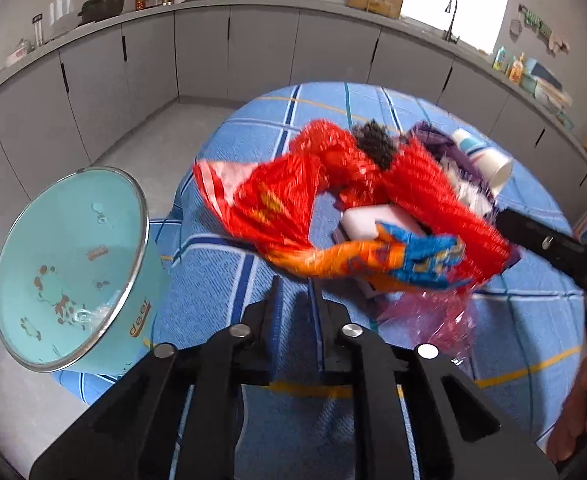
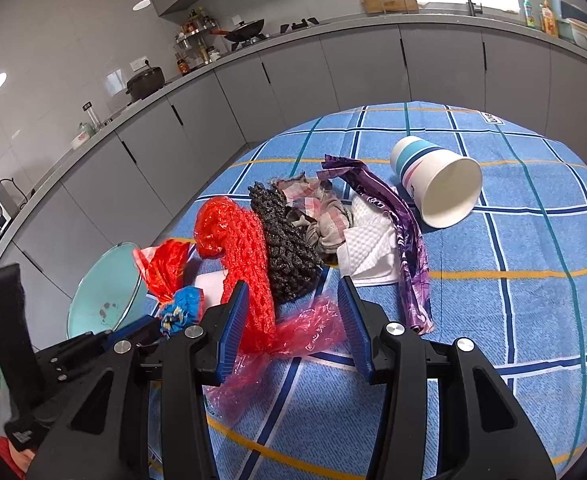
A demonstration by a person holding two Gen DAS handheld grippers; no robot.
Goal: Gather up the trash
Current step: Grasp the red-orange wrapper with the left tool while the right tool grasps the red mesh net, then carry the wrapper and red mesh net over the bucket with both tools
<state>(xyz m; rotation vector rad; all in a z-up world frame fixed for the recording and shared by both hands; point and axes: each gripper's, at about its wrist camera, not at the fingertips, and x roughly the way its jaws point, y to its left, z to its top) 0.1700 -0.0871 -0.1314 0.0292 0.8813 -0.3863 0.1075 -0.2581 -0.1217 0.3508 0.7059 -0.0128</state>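
Off to the left of my left tongs, the teal bin (image 1: 73, 272) carries the word "deer" in orange letters on its outer wall, just under the metal rim. Far ahead of my right tongs, a small dark label (image 2: 492, 118) sits at the blue checked cloth's (image 2: 533, 240) far edge, its white lettering too small to read.

The trash pile (image 2: 293, 240) lies on the table (image 2: 533, 240). The paper cup (image 2: 437, 180) lies tipped on its right. The bin (image 2: 105, 292) stands left of the table, below its edge.
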